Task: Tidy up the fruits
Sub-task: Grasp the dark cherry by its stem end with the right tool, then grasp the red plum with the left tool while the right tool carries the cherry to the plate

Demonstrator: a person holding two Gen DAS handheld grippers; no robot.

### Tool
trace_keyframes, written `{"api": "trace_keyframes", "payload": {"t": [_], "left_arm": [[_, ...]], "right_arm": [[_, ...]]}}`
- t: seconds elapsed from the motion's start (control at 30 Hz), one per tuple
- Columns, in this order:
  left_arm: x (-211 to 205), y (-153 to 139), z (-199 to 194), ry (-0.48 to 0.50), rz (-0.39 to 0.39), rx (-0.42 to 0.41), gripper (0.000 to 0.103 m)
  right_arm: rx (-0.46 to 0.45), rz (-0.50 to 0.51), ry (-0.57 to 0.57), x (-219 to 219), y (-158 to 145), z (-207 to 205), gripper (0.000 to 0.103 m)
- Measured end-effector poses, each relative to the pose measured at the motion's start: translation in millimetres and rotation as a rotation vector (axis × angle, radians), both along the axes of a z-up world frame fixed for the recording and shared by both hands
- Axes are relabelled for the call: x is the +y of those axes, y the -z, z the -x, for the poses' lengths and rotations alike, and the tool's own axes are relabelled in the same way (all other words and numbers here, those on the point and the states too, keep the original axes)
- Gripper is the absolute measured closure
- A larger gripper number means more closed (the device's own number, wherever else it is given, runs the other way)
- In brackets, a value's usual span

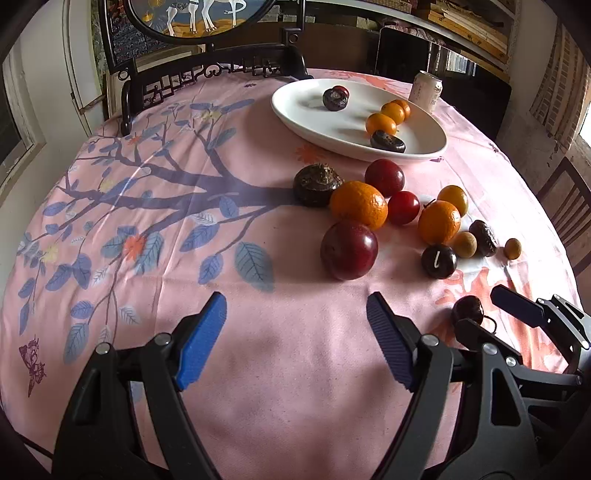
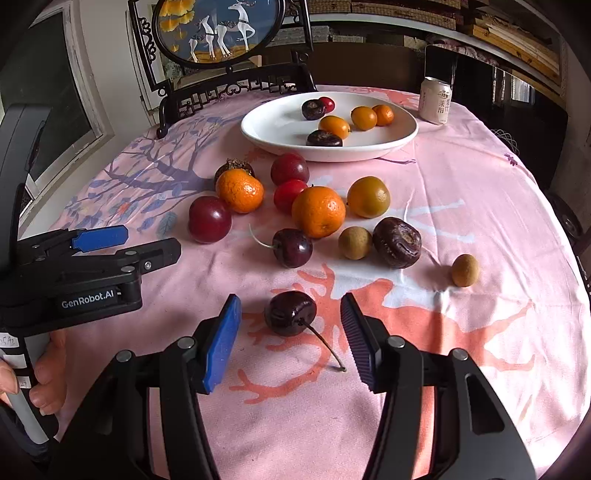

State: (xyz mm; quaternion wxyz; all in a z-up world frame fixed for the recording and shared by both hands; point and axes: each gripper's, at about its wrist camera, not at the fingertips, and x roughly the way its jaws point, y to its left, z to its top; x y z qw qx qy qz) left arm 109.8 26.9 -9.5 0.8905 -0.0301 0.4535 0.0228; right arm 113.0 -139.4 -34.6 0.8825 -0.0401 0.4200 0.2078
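Observation:
Loose fruit lies on the pink tablecloth: a big red plum (image 1: 349,249), two oranges (image 1: 358,203) (image 2: 318,211), a stemmed dark cherry (image 2: 290,312), a second cherry (image 2: 293,246), longans (image 2: 465,270) and dark wrinkled fruits (image 2: 397,242). The white plate (image 2: 273,125) at the back holds several small oranges and dark fruits. My right gripper (image 2: 290,306) is open and straddles the stemmed cherry, its pads clear of it on both sides. My left gripper (image 1: 295,306) is open with nothing in it, low over bare cloth just short of the big plum.
A pale drink can (image 2: 436,99) stands behind the plate at the right. A dark carved chair (image 1: 207,74) and a framed deer picture (image 2: 218,29) are beyond the far edge. A hand (image 2: 48,373) holds the left gripper's handle at the lower left.

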Motion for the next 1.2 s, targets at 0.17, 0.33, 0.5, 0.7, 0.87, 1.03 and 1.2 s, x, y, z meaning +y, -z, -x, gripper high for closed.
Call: {"api": "trace_keyframes", "payload": {"t": [0.17,0.33,0.5,0.7,0.87,1.03,1.2], "left_arm": [[4.5,2.3,-2.3,-0.004,0.001,0.009,0.023],[6.1,4.4,-5.2,-0.010,0.003,0.021,0.023],[-0.8,6.6,-7.3,-0.001,0.006,0.038,0.023],[-14.3,11.9,-15.9,0.008,0.002,0.058,0.023],[-23.5,18.7,-29.2,0.013,0.002,0.075,0.025],[-32.2,22.3,-46.6,0.022,-0.032,0.080,0.037],[-39.7,19.7,-57.5,0.051,-0.061,0.063,0.064]], "right_arm": [[0.032,0.033,0.017,6.6,9.5,-8.0,0.047],[0.049,0.027,0.030,5.8,13.5,-10.3,0.071],[0.064,-0.024,0.040,-5.1,13.1,-7.4,0.072],[0.062,-0.059,0.018,-18.4,7.5,8.1,0.072],[0.050,-0.086,0.009,-30.5,1.3,18.2,0.072],[0.034,-0.107,-0.003,-37.3,-4.1,22.4,0.072],[0.049,-0.112,0.003,-39.5,0.7,19.9,0.072]]}}
